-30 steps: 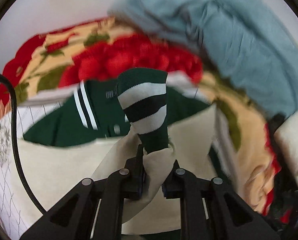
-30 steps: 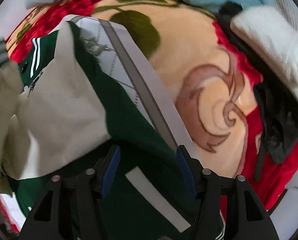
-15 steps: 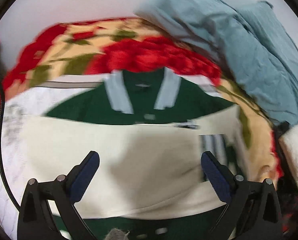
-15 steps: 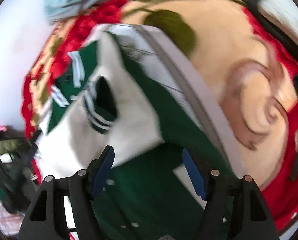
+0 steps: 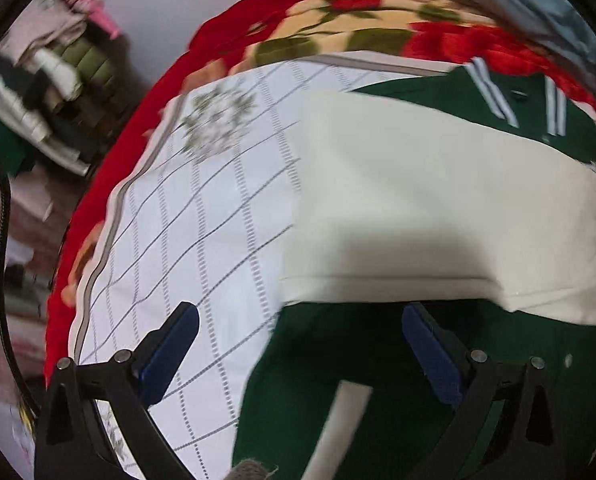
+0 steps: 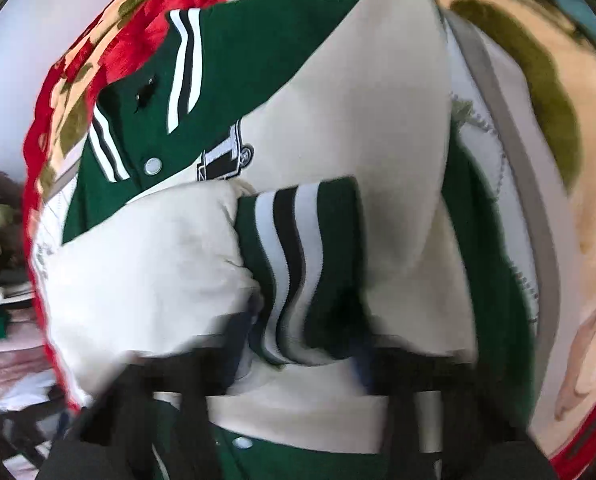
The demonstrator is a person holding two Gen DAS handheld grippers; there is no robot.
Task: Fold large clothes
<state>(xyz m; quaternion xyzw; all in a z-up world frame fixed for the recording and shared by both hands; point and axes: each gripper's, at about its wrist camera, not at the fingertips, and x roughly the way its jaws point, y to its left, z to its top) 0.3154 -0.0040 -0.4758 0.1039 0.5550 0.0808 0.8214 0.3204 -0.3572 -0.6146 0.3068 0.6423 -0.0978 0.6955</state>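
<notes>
Here, left tongs (image 5: pixel 300 352) spread over smooth green jacket (image 5: pixel 338 380); right tongs (image 6: pixel 302 352) closing around ribbed striped cuff (image 6: pixel 298 264).

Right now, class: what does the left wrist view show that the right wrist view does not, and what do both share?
Only the left wrist view: the left gripper, jaws wide apart and empty, over the jacket's green hem and the white checked sheet.

Only the right wrist view: the right gripper closing on the striped cuff, plus the snap button and chest patch.

Both: the green jacket's cream sleeves and the red floral blanket.
</notes>
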